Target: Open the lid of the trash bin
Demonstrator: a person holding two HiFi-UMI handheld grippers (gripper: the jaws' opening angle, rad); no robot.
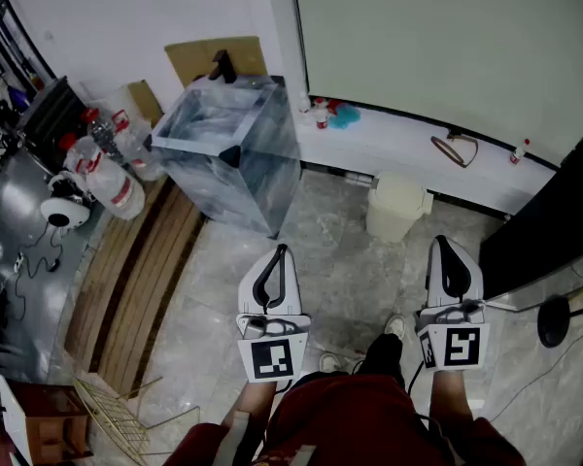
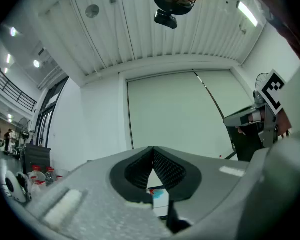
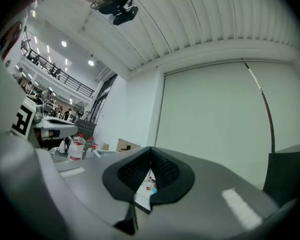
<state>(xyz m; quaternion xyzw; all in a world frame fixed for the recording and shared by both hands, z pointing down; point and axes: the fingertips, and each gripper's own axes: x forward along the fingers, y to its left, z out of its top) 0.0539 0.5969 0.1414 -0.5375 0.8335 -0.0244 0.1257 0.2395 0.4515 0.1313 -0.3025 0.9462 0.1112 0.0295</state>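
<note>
Left tongs (image 2: 152,153) closed | right tongs (image 3: 150,153) closed | trash bin (image 1: 394,216) lid (image 1: 400,184) down

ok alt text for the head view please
A person holds a left gripper and a right gripper, both shut and empty, over a marble floor. A cream trash bin with its lid down stands ahead by a white ledge, a clear tank to its left.

Left tongs (image 1: 277,260) and right tongs (image 1: 447,255) held side by side over marble floor (image 1: 345,275), tips together. Cream trash bin (image 1: 396,205) ahead, lid down, well apart from both. Big clear tank (image 1: 228,149) stands left of bin.
</note>
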